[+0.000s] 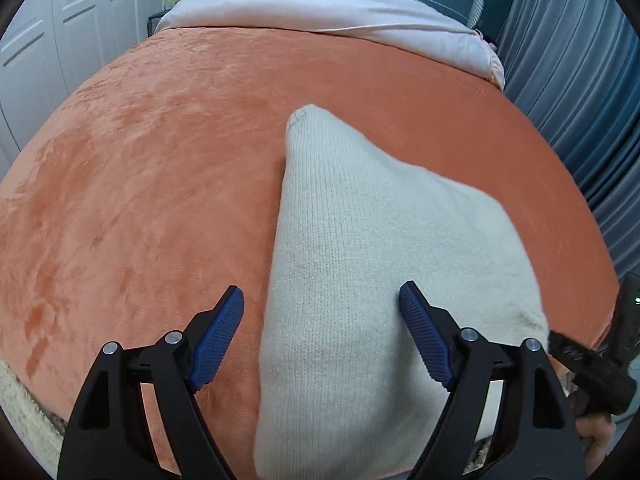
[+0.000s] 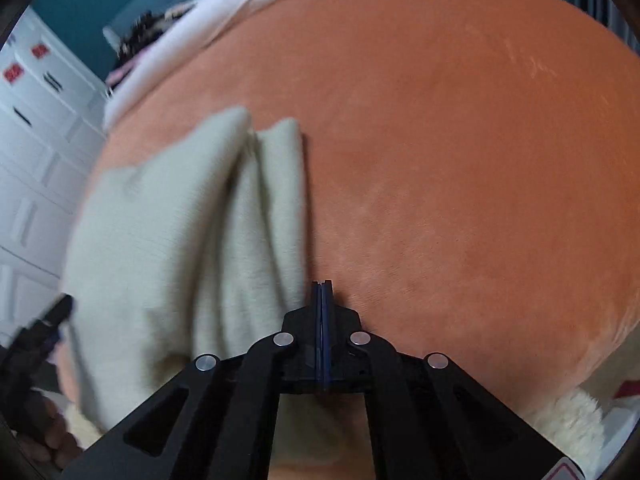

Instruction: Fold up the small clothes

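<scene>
A cream knitted garment [image 1: 372, 280] lies folded on the orange blanket [image 1: 160, 184] of the bed. The left gripper [image 1: 322, 336] hovers over its near part with the jaws wide apart. The right gripper [image 2: 322, 292] has its jaws pressed together at the garment's edge; whether cloth is pinched between them cannot be told.

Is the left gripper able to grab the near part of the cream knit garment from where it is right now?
Probably yes. The left gripper is open, its fingers straddling the left edge of the cream knit garment on the orange blanket, with nothing between them. The right gripper is shut at the far side.
</scene>
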`<action>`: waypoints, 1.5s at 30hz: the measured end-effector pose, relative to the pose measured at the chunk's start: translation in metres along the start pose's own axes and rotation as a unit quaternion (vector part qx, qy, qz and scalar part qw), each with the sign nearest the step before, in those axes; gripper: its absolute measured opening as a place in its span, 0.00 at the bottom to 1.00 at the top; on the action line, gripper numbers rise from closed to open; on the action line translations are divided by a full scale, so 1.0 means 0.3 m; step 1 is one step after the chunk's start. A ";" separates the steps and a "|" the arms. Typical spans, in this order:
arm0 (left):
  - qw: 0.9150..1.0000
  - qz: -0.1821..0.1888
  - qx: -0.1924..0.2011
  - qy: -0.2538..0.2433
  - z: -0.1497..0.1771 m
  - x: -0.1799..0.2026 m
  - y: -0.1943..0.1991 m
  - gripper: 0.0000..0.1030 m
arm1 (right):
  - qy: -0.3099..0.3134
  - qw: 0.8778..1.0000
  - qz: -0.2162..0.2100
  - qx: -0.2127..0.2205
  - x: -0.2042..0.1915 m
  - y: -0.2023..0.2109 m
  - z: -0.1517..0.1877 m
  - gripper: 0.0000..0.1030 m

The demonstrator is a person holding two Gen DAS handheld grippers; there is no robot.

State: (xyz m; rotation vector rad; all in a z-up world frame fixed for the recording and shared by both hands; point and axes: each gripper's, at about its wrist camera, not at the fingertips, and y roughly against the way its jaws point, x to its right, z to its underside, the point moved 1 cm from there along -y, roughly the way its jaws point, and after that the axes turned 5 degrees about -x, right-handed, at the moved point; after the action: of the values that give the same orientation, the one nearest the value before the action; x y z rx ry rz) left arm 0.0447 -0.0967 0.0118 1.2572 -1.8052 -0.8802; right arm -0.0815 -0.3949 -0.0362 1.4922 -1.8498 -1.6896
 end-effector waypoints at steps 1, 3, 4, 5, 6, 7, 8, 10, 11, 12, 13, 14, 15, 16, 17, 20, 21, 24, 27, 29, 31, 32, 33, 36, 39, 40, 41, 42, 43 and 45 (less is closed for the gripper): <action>1.000 0.005 0.002 0.005 -0.002 -0.012 0.015 0.75 | -0.010 0.999 -0.031 0.022 -0.011 0.054 0.004 0.13; 1.000 0.011 0.012 0.018 0.003 -0.040 0.048 0.78 | 0.002 0.996 -0.072 0.050 -0.058 0.124 -0.002 0.35; 1.000 0.005 0.012 0.020 0.010 -0.049 0.056 0.78 | 0.016 0.996 -0.083 0.041 -0.088 0.124 -0.006 0.56; 1.000 0.002 0.008 0.018 0.012 -0.052 0.051 0.78 | 0.028 0.995 -0.088 0.028 -0.111 0.108 -0.011 0.59; 1.000 -0.005 0.000 0.011 0.022 -0.053 0.041 0.78 | 0.040 0.996 -0.083 0.014 -0.132 0.074 -0.014 0.60; 1.000 -0.016 -0.006 0.006 0.032 -0.052 0.031 0.78 | 0.051 0.996 -0.070 -0.008 -0.146 0.028 -0.008 0.59; 1.000 -0.017 -0.009 0.002 0.039 -0.055 0.023 0.79 | 0.060 0.997 -0.049 -0.029 -0.166 -0.017 0.003 0.50; 1.000 -0.019 -0.012 -0.003 0.054 -0.051 0.017 0.80 | 0.088 0.996 -0.022 -0.027 -0.209 -0.049 0.017 0.25; 1.000 -0.024 -0.013 -0.008 0.058 -0.048 0.016 0.80 | 0.100 0.995 -0.018 -0.007 -0.234 -0.001 0.020 0.23; 0.999 -0.027 -0.011 -0.013 0.063 -0.043 0.016 0.80 | 0.104 0.994 -0.027 0.020 -0.250 0.057 0.017 0.22; 0.999 -0.027 -0.010 -0.018 0.067 -0.039 0.014 0.80 | 0.103 0.993 -0.038 0.043 -0.259 0.107 0.021 0.22; 0.999 -0.022 -0.011 -0.021 0.072 -0.036 0.008 0.81 | 0.100 0.992 -0.043 0.058 -0.254 0.140 0.027 0.22; 0.999 -0.017 -0.015 -0.025 0.077 -0.028 -0.003 0.83 | 0.097 0.993 -0.033 0.061 -0.240 0.145 0.030 0.22; 0.999 -0.018 -0.020 -0.029 0.084 -0.019 -0.016 0.83 | 0.098 0.994 -0.009 0.046 -0.214 0.111 0.038 0.22; 0.999 -0.018 -0.023 -0.034 0.089 -0.011 -0.030 0.85 | 0.104 0.994 0.022 0.011 -0.181 0.036 0.052 0.23; 0.998 -0.034 -0.018 -0.044 0.099 0.003 -0.022 0.85 | 0.100 0.995 0.017 -0.006 -0.174 0.004 0.050 0.26; 0.998 -0.038 -0.017 -0.049 0.098 0.003 -0.008 0.84 | 0.091 0.996 0.018 -0.007 -0.182 0.040 0.043 0.27; 0.998 -0.047 -0.008 -0.050 0.096 -0.010 0.053 0.84 | 0.090 0.993 0.045 0.057 -0.223 0.199 0.056 0.33; 0.997 -0.053 -0.005 -0.047 0.102 -0.038 0.100 0.84 | 0.153 0.985 0.020 0.077 -0.335 0.281 0.051 0.32; 0.997 -0.065 -0.012 -0.045 0.110 -0.059 0.108 0.84 | 0.187 0.981 -0.014 0.054 -0.419 0.264 0.030 0.30; 0.996 -0.077 -0.020 -0.040 0.123 -0.084 0.111 0.84 | 0.219 0.975 -0.021 0.023 -0.503 0.175 0.039 0.29; 0.996 -0.082 -0.023 -0.036 0.131 -0.100 0.112 0.84 | 0.231 0.973 -0.015 -0.008 -0.570 0.105 0.023 0.29; 0.995 -0.086 -0.026 -0.032 0.139 -0.117 0.114 0.84 | 0.243 0.968 -0.010 -0.061 -0.595 -0.001 0.043 0.29; 0.994 -0.098 -0.036 -0.023 0.159 -0.171 0.113 0.84 | 0.287 0.956 0.025 -0.059 -0.640 -0.119 0.086 0.28; 0.994 -0.100 -0.034 -0.011 0.167 -0.207 0.127 0.84 | 0.252 0.965 0.001 -0.073 -0.670 -0.009 0.045 0.19; 0.995 -0.096 -0.035 -0.006 0.166 -0.212 0.129 0.84 | 0.255 0.964 -0.026 -0.064 -0.676 0.035 0.051 0.19; 0.995 -0.094 -0.034 -0.005 0.165 -0.213 0.128 0.84 | 0.264 0.962 -0.027 -0.059 -0.663 0.052 0.080 0.19; 0.995 -0.094 -0.035 -0.006 0.164 -0.209 0.126 0.84 | 0.274 0.960 -0.013 -0.061 -0.659 0.048 0.106 0.19; 0.995 -0.093 -0.035 -0.008 0.165 -0.203 0.123 0.84 | 0.279 0.957 0.002 -0.078 -0.649 0.004 0.136 0.19; 0.995 -0.090 -0.034 -0.015 0.166 -0.183 0.124 0.84 | 0.279 0.952 0.030 -0.122 -0.638 -0.159 0.195 0.18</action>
State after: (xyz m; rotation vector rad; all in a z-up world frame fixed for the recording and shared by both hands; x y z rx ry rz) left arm -0.0020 -0.0281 0.0091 1.3857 -1.6885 -1.0571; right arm -0.0121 -0.2030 -0.0095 1.5762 -1.3234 -1.2356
